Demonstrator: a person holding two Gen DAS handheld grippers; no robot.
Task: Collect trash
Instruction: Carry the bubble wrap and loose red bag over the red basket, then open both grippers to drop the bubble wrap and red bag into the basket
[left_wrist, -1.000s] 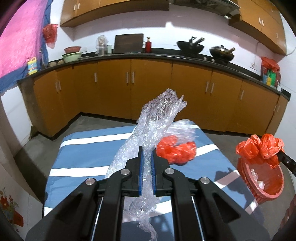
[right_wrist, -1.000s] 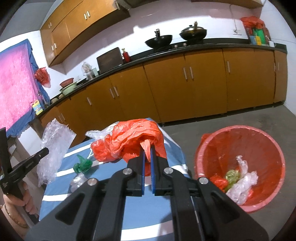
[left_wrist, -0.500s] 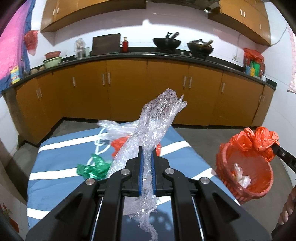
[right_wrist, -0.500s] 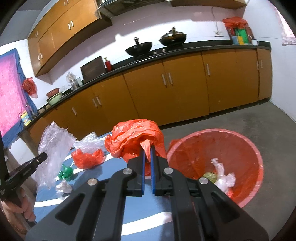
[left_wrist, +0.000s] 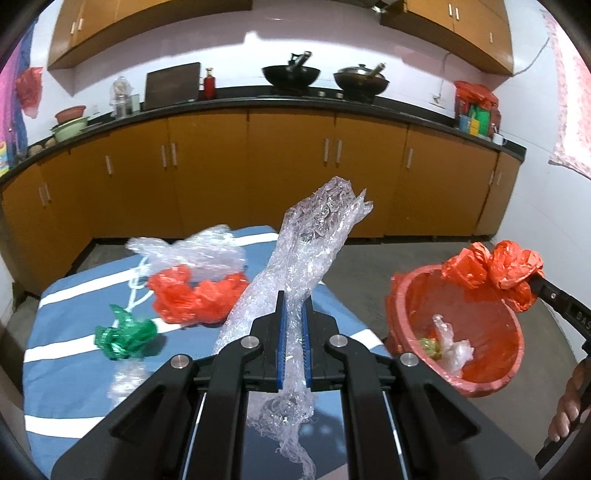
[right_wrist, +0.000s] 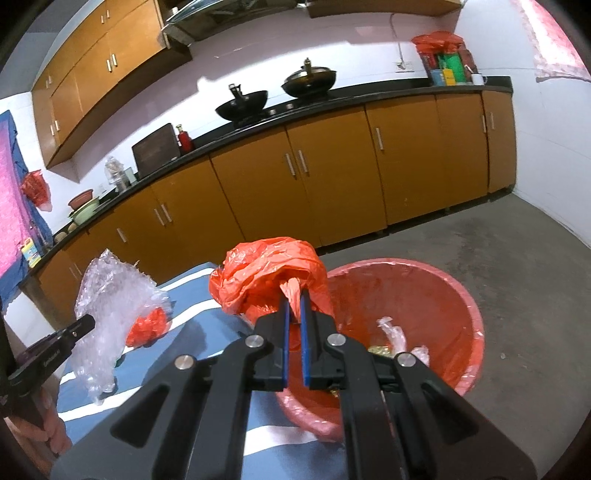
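Observation:
My left gripper (left_wrist: 293, 314) is shut on a long crumpled strip of clear bubble wrap (left_wrist: 314, 236) that sticks up over the blue striped table (left_wrist: 74, 288). My right gripper (right_wrist: 294, 306) is shut on a crumpled orange plastic bag (right_wrist: 266, 273), held at the near rim of the red trash basket (right_wrist: 436, 295). That basket (left_wrist: 480, 314) sits on the floor right of the table and holds clear and green scraps. On the table lie an orange bag (left_wrist: 195, 291) under a clear bag (left_wrist: 192, 251), a green wrapper (left_wrist: 123, 334) and a small clear scrap (left_wrist: 125, 380).
Brown kitchen cabinets (left_wrist: 288, 166) with a black counter run along the far wall, carrying two woks (left_wrist: 290, 74) and bowls. Grey concrete floor (right_wrist: 517, 258) surrounds the basket. A person's fingers (left_wrist: 565, 406) show at the right edge of the left wrist view.
Both grippers have swung right with their loads. The orange bag has come from over the table to the basket's rim, and the basket has drawn closer in the left wrist view.

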